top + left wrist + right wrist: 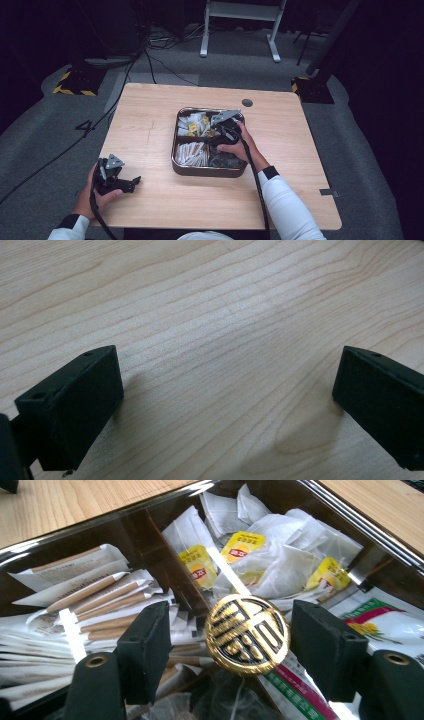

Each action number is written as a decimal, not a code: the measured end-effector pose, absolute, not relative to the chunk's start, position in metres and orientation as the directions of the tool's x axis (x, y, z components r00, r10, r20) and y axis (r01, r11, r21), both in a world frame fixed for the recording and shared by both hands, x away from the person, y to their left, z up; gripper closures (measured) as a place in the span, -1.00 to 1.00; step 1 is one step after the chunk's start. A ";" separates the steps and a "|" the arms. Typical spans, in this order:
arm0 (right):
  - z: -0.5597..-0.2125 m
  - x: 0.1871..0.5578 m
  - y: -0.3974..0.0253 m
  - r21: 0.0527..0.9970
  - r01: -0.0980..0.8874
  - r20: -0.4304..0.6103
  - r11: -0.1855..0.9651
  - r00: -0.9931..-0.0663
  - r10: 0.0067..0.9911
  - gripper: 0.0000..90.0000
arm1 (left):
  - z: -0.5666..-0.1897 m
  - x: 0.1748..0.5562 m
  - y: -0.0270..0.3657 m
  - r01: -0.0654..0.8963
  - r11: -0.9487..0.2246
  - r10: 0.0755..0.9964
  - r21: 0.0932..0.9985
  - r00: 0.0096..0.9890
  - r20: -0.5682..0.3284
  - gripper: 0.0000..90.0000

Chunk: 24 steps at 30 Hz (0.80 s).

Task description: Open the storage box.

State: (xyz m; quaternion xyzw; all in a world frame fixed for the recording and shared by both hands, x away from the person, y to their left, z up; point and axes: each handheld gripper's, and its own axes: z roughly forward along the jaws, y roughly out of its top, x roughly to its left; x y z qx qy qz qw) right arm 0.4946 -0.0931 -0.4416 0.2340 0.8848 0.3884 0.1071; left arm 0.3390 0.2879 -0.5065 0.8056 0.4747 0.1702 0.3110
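Knob, gold and round, stands at the centre of the divided tray, which sits mid-worktop. Right tool brackets the knob with jaws parted, gaps on both sides, nothing gripped. Centre the jaws, then close evenly to avoid slipping off. Left tool rests wide open and empty at the near left.
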 end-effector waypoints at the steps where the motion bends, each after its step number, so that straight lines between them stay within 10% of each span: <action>1: -0.442 0.494 -0.091 0.737 0.328 -0.008 0.591 -0.870 0.493 -0.21 | -0.507 0.339 0.288 0.659 -0.356 0.871 0.663 0.491 -0.021 -1.00; 24: -0.441 0.494 -0.089 0.755 0.347 -0.025 0.557 -0.833 0.553 0.32 | -0.507 0.339 0.288 0.659 -0.356 0.871 0.663 0.491 -0.021 -1.00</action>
